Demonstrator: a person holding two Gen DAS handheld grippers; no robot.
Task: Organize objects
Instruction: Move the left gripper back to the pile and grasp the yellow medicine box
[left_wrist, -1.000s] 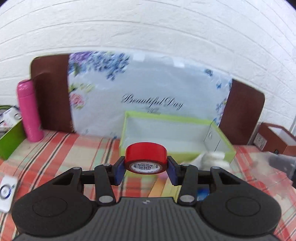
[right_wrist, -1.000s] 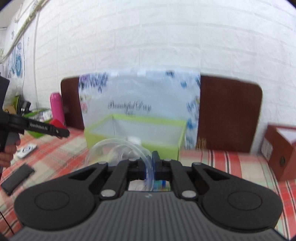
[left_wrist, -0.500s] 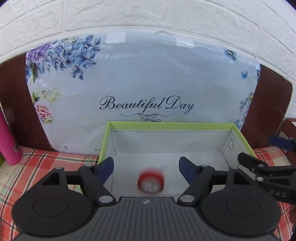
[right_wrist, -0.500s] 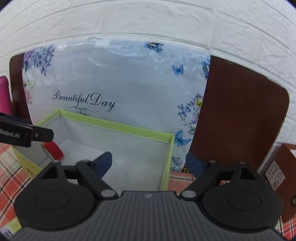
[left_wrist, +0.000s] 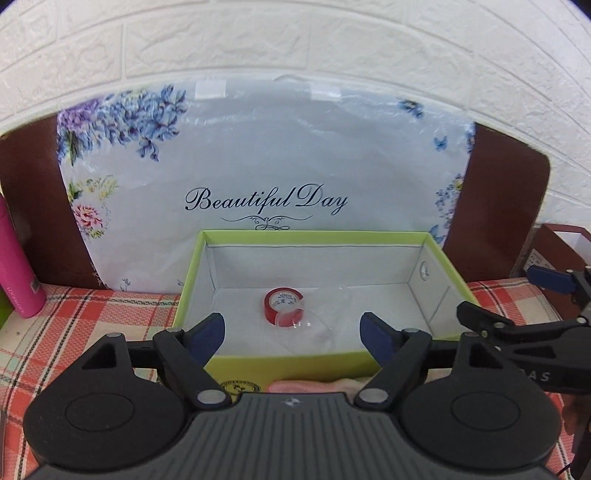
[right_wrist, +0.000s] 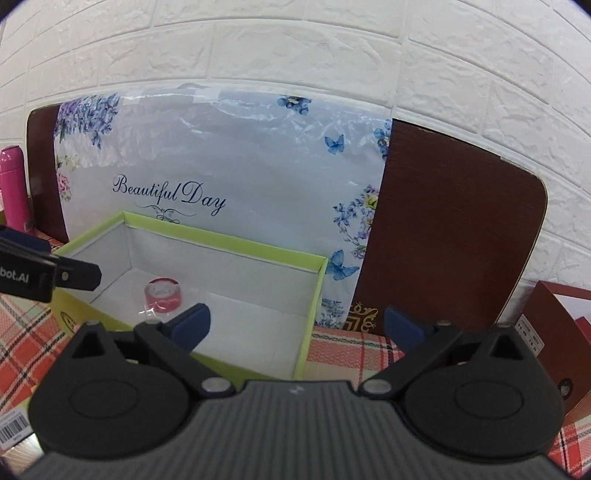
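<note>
While left hand-held gripper (left_wrist: 293, 334) gapes, red tape (left_wrist: 282, 302) (in green box (left_wrist: 448, 264)) lies beyond.

floral bag (left_wrist: 266, 170): "Beautiful Day"; left gripper (right_wrist: 22, 278): "bot.AI"

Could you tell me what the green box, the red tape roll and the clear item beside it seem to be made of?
Green box: looks like paperboard, matte lime outside with a white paper lining creased at the corners. Red tape roll: probably glossy vinyl tape on a printed core label. Clear item: thin transparent plastic, judging by its highlights and see-through body; its exact shape is hard to tell.
</note>
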